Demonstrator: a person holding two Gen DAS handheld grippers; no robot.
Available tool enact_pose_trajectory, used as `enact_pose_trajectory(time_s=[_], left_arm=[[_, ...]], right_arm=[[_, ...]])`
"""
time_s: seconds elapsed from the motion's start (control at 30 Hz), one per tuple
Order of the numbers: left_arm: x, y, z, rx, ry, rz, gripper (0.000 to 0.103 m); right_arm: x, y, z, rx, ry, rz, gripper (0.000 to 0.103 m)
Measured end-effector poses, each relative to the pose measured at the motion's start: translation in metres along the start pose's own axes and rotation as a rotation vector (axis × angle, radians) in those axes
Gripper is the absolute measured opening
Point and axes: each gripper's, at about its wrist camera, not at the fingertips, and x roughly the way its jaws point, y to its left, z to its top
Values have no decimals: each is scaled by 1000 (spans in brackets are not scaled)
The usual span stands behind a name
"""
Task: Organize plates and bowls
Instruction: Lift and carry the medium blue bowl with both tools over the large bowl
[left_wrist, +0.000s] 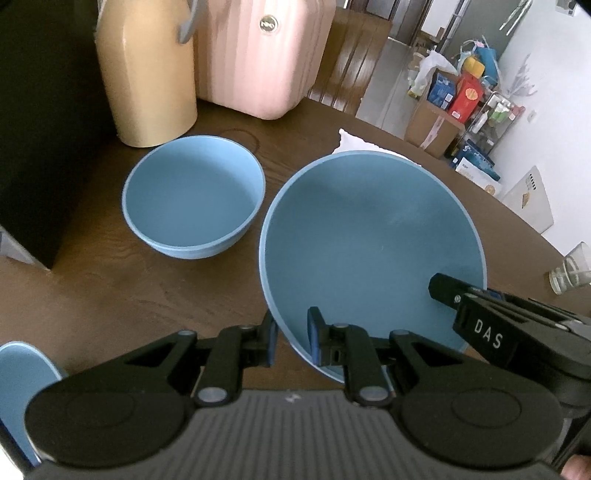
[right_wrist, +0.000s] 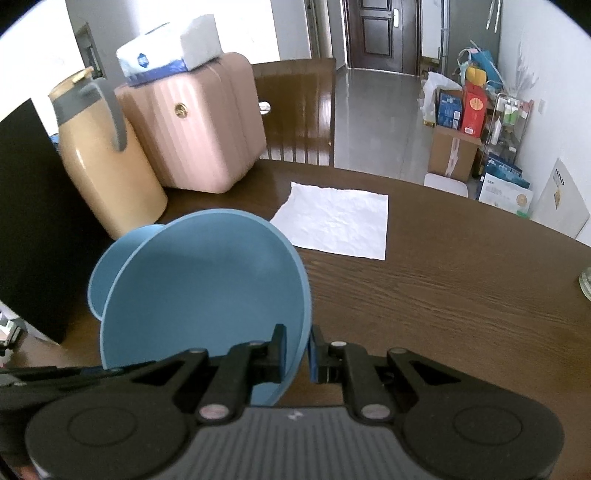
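Note:
A large blue bowl (left_wrist: 369, 251) hangs tilted a little above the brown table (right_wrist: 443, 295), held by both grippers. My left gripper (left_wrist: 292, 341) is shut on the bowl's near rim, one finger inside and one outside. My right gripper (right_wrist: 297, 354) is shut on the rim at the large bowl's (right_wrist: 203, 288) right side, and its fingers (left_wrist: 443, 290) reach over the bowl in the left wrist view. A smaller blue bowl (left_wrist: 192, 195) stands on the table to the left, half hidden in the right wrist view. Another blue dish (left_wrist: 22, 376) shows at the lower left corner.
A tan jug (left_wrist: 147, 81) and a pink case (left_wrist: 258, 55) stand at the back, with a tissue box (right_wrist: 170, 48) on the case. A black box (left_wrist: 37, 129) is at the left. A white paper napkin (right_wrist: 336, 221) lies behind the bowl, and a glass (left_wrist: 570, 271) stands at the right edge.

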Motion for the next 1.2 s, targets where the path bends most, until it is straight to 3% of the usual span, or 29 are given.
enact_pose_trajectory(time_s=[0.63,1.2], left_arm=[[-66,36,-38,-35,-79,13,17],[-120,101,-86,-111,-139,48,18]], right_arm=[[-58,53,-34,-58,-59,22,11],[-97,123,-77,-138,-88,66,12]])
